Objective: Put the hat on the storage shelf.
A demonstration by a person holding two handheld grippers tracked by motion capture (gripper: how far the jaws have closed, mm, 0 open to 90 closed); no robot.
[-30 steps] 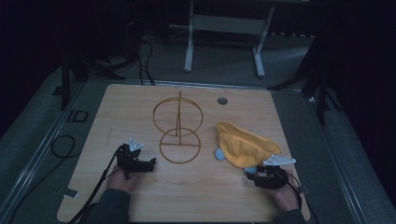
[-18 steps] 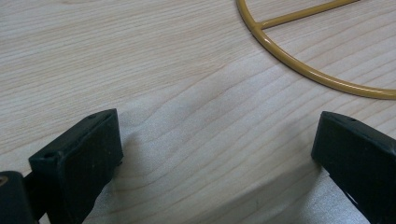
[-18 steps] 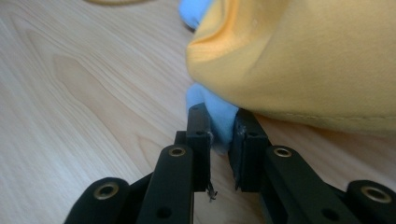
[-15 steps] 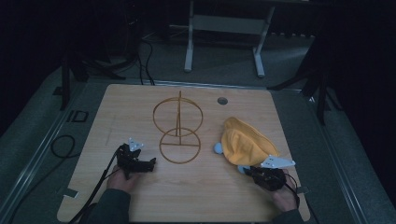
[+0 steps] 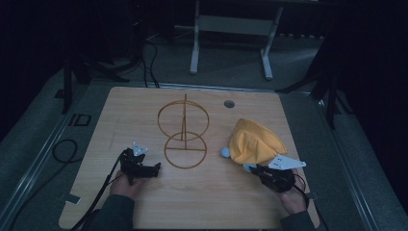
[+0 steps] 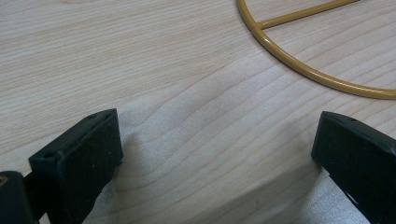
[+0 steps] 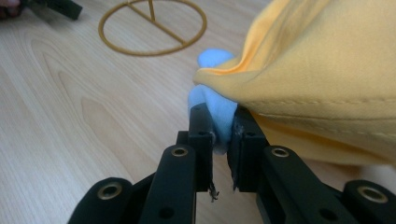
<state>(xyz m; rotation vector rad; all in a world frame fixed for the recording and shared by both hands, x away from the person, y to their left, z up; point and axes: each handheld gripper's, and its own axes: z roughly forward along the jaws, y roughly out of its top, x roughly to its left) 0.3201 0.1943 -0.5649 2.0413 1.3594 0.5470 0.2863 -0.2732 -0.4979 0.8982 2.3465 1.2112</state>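
Observation:
A yellow cloth point(image 5: 255, 142) with a light blue lining lies bunched in a mound at the right of the wooden table point(image 5: 211, 202). My right gripper point(image 5: 251, 168) sits at its near edge. In the right gripper view the right gripper point(image 7: 223, 135) is shut on a light blue fold point(image 7: 219, 116) that sticks out under the yellow cloth point(image 7: 327, 70). A gold wire stand point(image 5: 184, 130), with a flat base ring and an upright ring on a post, stands mid-table. My left gripper point(image 5: 153, 169) rests left of the base ring, and its jaws are wide open over bare wood point(image 6: 215, 154).
A small round hole point(image 5: 229, 103) sits in the table's far right part. A metal frame point(image 5: 231, 29) stands on the floor behind the table, and cables point(image 5: 62, 149) lie to the left. The base ring point(image 6: 317, 77) curves past the left gripper's right jaw.
The yellow cloth has drawn in from a flatter spread into a taller mound. My right gripper has shifted slightly left at its near edge. The left gripper has stayed put.

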